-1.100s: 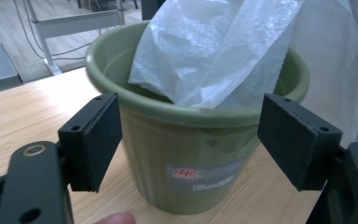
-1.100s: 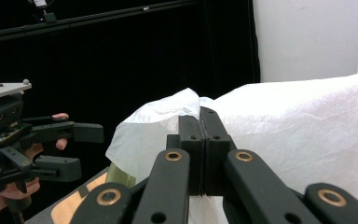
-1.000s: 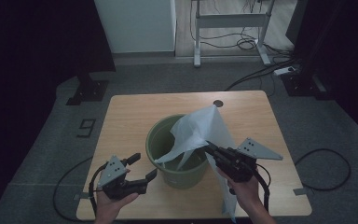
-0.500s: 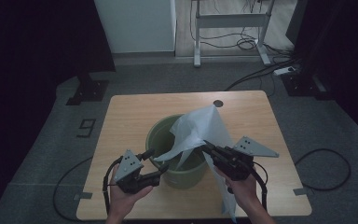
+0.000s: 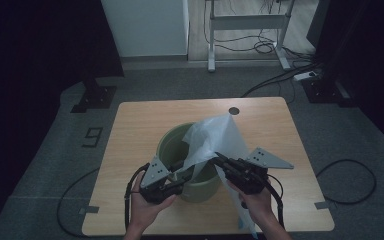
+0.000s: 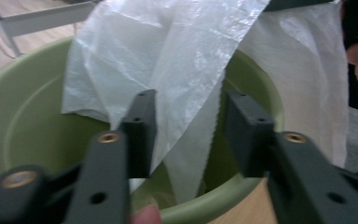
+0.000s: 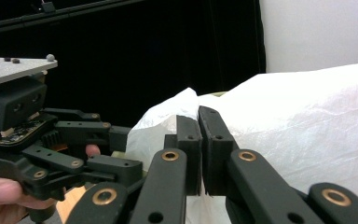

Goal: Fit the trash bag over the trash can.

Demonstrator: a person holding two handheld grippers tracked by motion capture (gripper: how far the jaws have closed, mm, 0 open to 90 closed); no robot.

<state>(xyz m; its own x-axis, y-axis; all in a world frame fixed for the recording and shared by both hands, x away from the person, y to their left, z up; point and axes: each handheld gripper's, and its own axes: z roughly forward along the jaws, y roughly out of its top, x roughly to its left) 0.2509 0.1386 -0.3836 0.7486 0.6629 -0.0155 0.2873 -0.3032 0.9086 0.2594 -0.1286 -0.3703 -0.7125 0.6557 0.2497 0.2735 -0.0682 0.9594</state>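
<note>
Nearest the person, the left gripper (image 5: 176,176) sits at the near rim of the green bucket (image 5: 172,141), pointing across its mouth, and the loose edge of the white plastic bag (image 5: 215,135) hangs straight down between its fingers (image 6: 140,133). In the left gripper view the bag's free flap runs top to bottom through the gap; the fingers have just been closing and stand partly open, not yet pinching it. Just to the right, the right gripper (image 5: 220,159) has its fingers (image 7: 212,135) pressed together on the bag's other edge, holding the film up over the bucket. The bag drapes from there into the bucket and down its right side toward the worktop (image 5: 135,125). The left hand is the nearer one to the free edge.
</note>
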